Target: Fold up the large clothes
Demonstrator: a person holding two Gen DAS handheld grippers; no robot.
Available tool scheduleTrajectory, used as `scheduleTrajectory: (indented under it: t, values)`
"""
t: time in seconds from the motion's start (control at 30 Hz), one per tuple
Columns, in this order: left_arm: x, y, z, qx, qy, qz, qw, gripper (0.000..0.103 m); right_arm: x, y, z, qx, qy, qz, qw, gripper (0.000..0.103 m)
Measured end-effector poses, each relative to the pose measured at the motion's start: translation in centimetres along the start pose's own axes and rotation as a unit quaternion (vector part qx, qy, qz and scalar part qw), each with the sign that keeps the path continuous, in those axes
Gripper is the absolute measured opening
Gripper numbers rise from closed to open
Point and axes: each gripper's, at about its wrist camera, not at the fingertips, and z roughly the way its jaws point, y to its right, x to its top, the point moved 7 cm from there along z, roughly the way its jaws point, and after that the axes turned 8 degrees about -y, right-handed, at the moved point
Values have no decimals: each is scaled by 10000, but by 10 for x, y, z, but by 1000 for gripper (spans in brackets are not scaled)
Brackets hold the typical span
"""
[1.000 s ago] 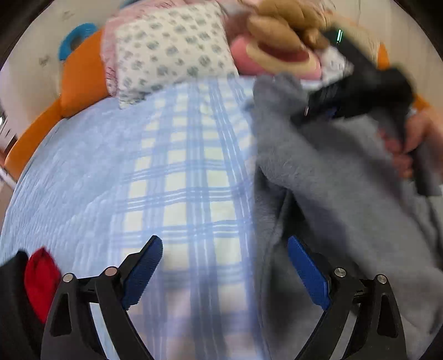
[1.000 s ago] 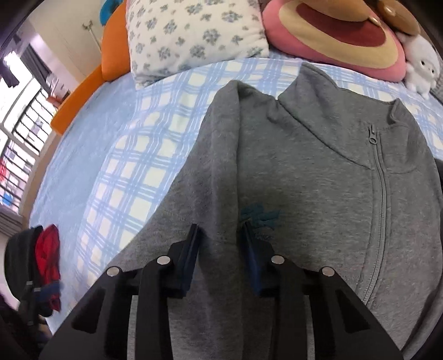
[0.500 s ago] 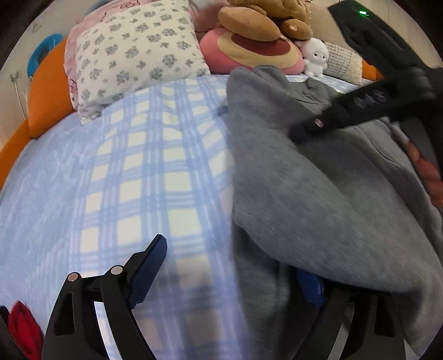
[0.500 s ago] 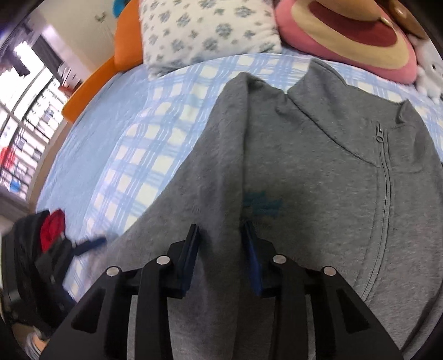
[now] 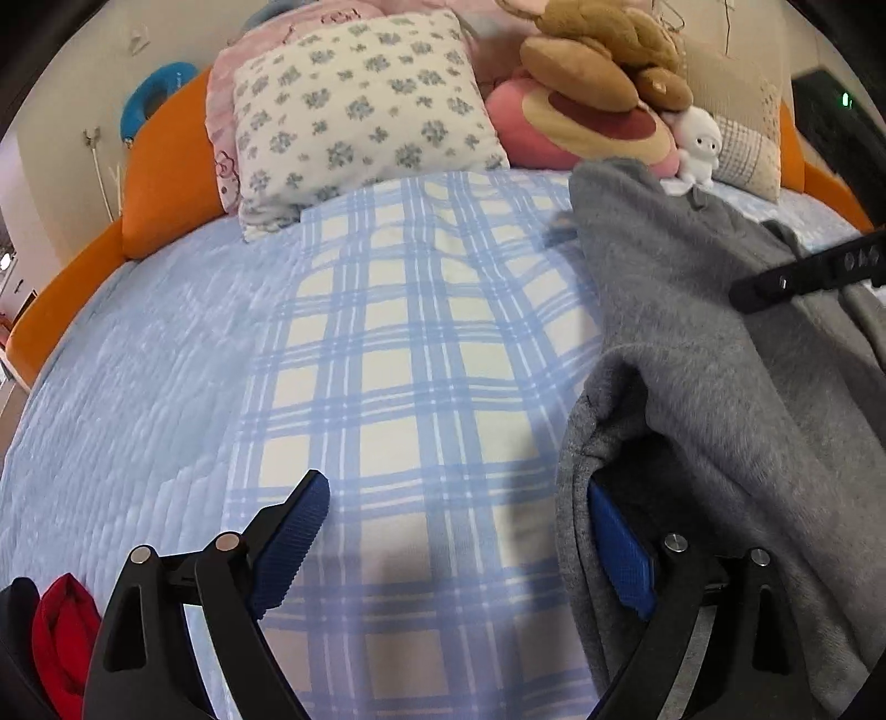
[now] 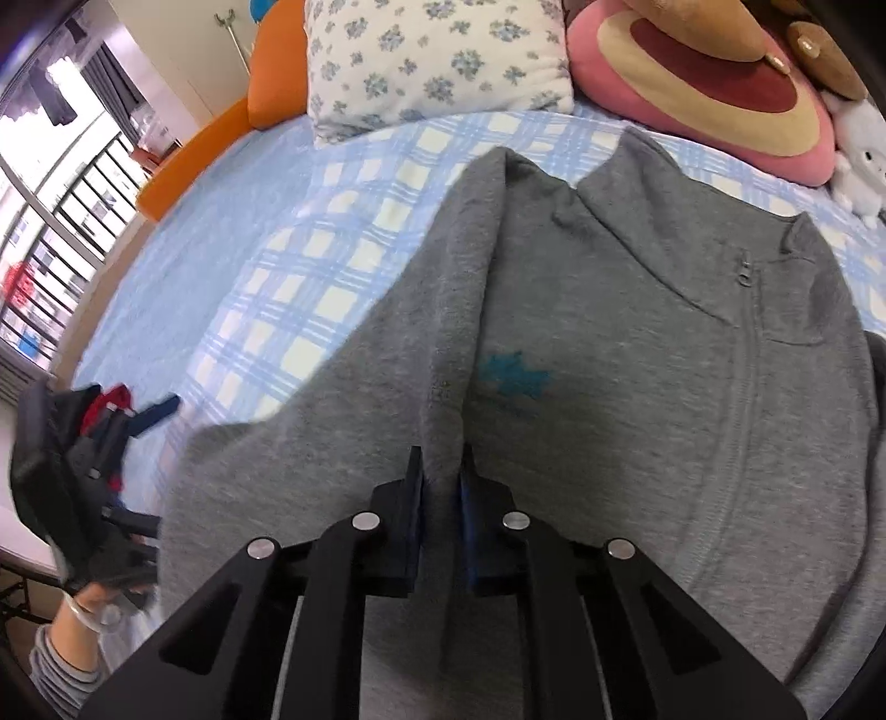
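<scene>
A large grey zip-up sweatshirt (image 6: 637, 332) with a teal chest mark lies front-up on the blue plaid bedspread (image 5: 387, 343). My right gripper (image 6: 442, 476) is shut on a raised ridge of the sweatshirt where the left sleeve meets the body. My left gripper (image 5: 459, 531) is open wide low over the bed; its right finger (image 5: 620, 548) sits under the folded grey sleeve edge (image 5: 609, 410), its left finger over bare plaid. In the left wrist view the right gripper's black body (image 5: 808, 271) shows over the sweatshirt (image 5: 720, 343). The left gripper also shows in the right wrist view (image 6: 149, 415).
A floral pillow (image 5: 354, 122), a pink round cushion (image 6: 703, 88), a brown plush (image 5: 603, 50) and a small white plush (image 5: 698, 144) line the orange headboard (image 5: 166, 166). A red and black item (image 5: 61, 631) lies at the bed's left edge. A window (image 6: 50, 194) is at left.
My right gripper has closed tighter on the sweatshirt ridge. My left gripper has moved in low beside the sleeve, whose edge now drapes over its right finger.
</scene>
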Motion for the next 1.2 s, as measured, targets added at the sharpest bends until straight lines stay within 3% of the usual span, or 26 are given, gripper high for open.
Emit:
scheduleTrajectory:
  t: [0.13, 0.23, 0.27, 0.3, 0.37, 0.43, 0.6, 0.73, 0.83, 1.03, 1.2]
  values:
    - [-9, -12, -3, -326, 4, -435, 9985, 91, -6, 8, 4, 39, 27, 82, 10000, 12]
    - [-20, -18, 2, -445, -98, -668, 9967, 91, -9, 8, 8, -29, 90, 87, 9999, 19]
    - [-24, -21, 2, -482, -130, -765, 9958, 90, -10, 6, 6, -79, 134, 11, 9999, 30]
    - [-28, -25, 0, -406, -138, -838, 9956, 88, -10, 4, 4, -107, 159, -32, 9998, 54]
    - [-32, -33, -9, -372, -63, -917, 9951, 87, -10, 4, -7, -184, 339, -14, 9993, 70]
    - [-30, -37, -23, -409, 103, -978, 9943, 87, -7, 4, -24, -310, 661, -72, 9973, 68]
    - [5, -14, -60, -808, 575, -791, 9919, 87, 7, -2, -49, -225, 1168, -158, 9928, 37]
    - [39, 26, -70, -1108, 689, -451, 9904, 87, 30, -4, -45, -231, 1185, -34, 9927, 37]
    - [46, 52, -44, -765, 322, -53, 9965, 87, 49, -9, -33, -104, 1098, -18, 9939, 37]
    - [18, 55, 2, -445, -135, -229, 9987, 89, 86, -2, 6, -402, 741, -27, 9964, 37]
    - [-3, 53, 7, -391, 289, -574, 9972, 90, 116, 27, 40, -347, 656, 489, 9960, 37]
